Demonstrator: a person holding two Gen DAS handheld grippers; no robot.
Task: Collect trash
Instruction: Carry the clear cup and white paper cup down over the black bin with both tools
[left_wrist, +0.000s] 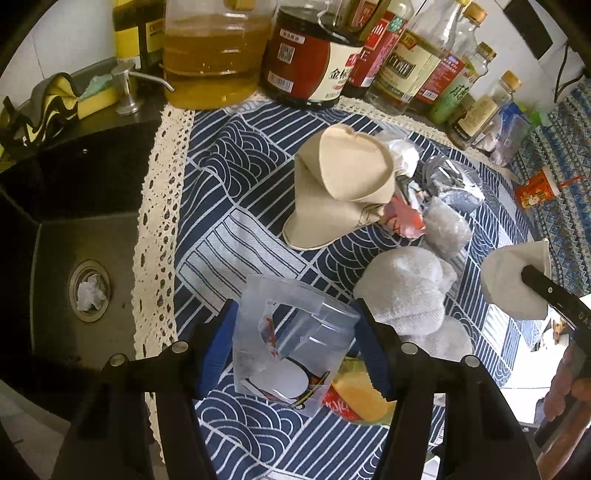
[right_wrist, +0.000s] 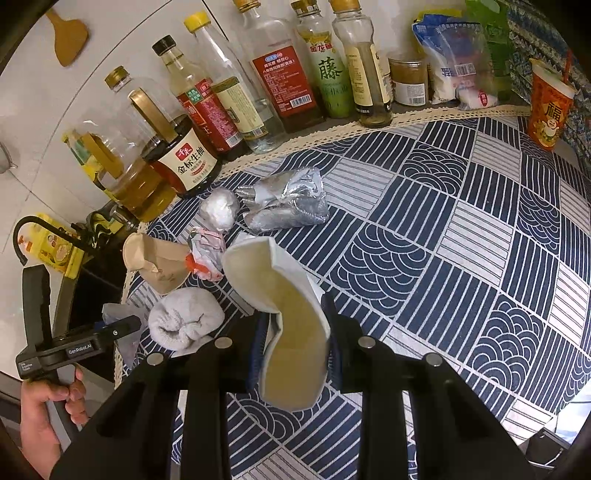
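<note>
My left gripper (left_wrist: 295, 332) is shut on a clear plastic bag (left_wrist: 291, 339) held open above the blue patterned cloth. My right gripper (right_wrist: 295, 339) is shut on a squashed white paper cup (right_wrist: 291, 325); the cup also shows at the right of the left wrist view (left_wrist: 513, 280). Loose trash lies on the cloth: a crushed brown paper cup (left_wrist: 340, 192), a grey sock ball (left_wrist: 406, 291), a red-white wrapper (left_wrist: 402, 218), a clear crumpled wrapper (left_wrist: 450, 184), a foil bag (right_wrist: 288, 199), a foil ball (right_wrist: 219, 210) and an orange-yellow packet (left_wrist: 362, 398) under the bag.
A black sink (left_wrist: 74, 236) with paper in its drain (left_wrist: 88, 291) lies left of the cloth's lace edge. Oil, soy sauce and seasoning bottles (left_wrist: 321, 55) line the back wall. A red drink cup (right_wrist: 550, 107) stands at the far right.
</note>
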